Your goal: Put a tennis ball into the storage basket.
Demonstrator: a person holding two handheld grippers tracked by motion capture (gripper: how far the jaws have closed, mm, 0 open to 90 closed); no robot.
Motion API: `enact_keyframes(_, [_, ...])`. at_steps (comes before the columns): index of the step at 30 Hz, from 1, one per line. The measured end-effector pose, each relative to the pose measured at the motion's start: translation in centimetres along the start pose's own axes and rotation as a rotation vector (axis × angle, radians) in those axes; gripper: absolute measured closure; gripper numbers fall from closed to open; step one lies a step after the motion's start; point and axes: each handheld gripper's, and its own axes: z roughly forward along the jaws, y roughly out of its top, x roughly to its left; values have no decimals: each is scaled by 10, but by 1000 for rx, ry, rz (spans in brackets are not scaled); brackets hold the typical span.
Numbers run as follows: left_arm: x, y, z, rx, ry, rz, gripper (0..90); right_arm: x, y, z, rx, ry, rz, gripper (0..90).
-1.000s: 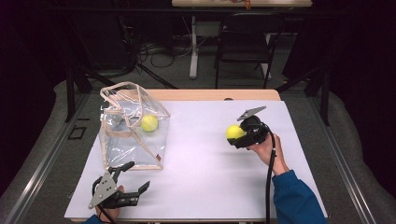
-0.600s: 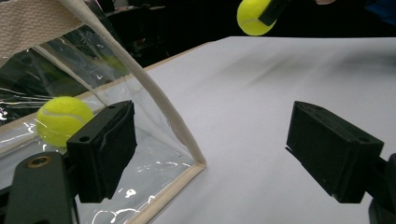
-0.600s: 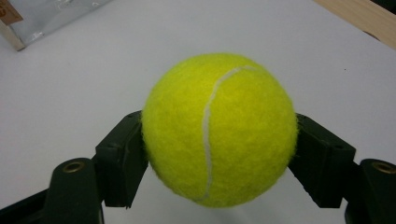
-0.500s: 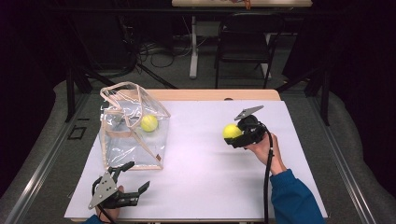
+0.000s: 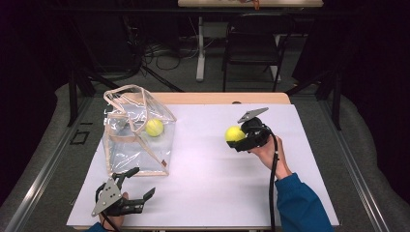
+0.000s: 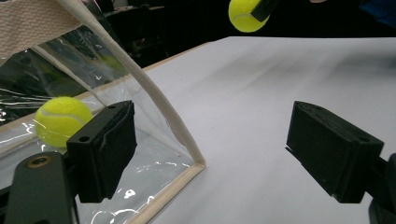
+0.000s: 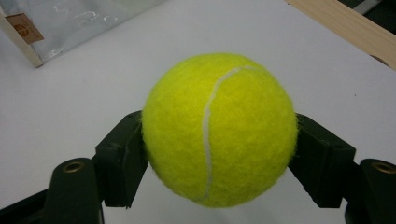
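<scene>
My right gripper [image 5: 238, 137] is shut on a yellow tennis ball [image 5: 235, 133] [image 7: 219, 128], held above the white table cover right of centre; the same ball [image 6: 246, 15] hangs at the top of the left gripper view. A clear plastic bag [image 5: 138, 130] with cream trim and handles stands at the left and holds a second tennis ball [image 5: 154, 127] [image 6: 63, 120]. Near the front left edge my left gripper [image 5: 141, 182] [image 6: 212, 147] rests open, nothing between its jaws, pointing at the bag's near corner [image 6: 198, 164].
The white cover [image 5: 208, 183] spreads over a wooden table whose far edge [image 5: 227, 98] shows bare. Behind the table stand a dark chair [image 5: 254, 48] and cables on the floor. A small brown tag [image 7: 22, 29] sits on the bag's corner.
The right gripper has drifted slightly left toward the bag with the ball held in it. The left gripper and the bag have stayed put.
</scene>
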Motion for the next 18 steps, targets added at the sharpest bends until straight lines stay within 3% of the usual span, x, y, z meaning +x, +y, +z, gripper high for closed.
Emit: enact_keyframes(18, [0,0,-1,0,2,2,157,7,12,6,-29,16,-13,263])
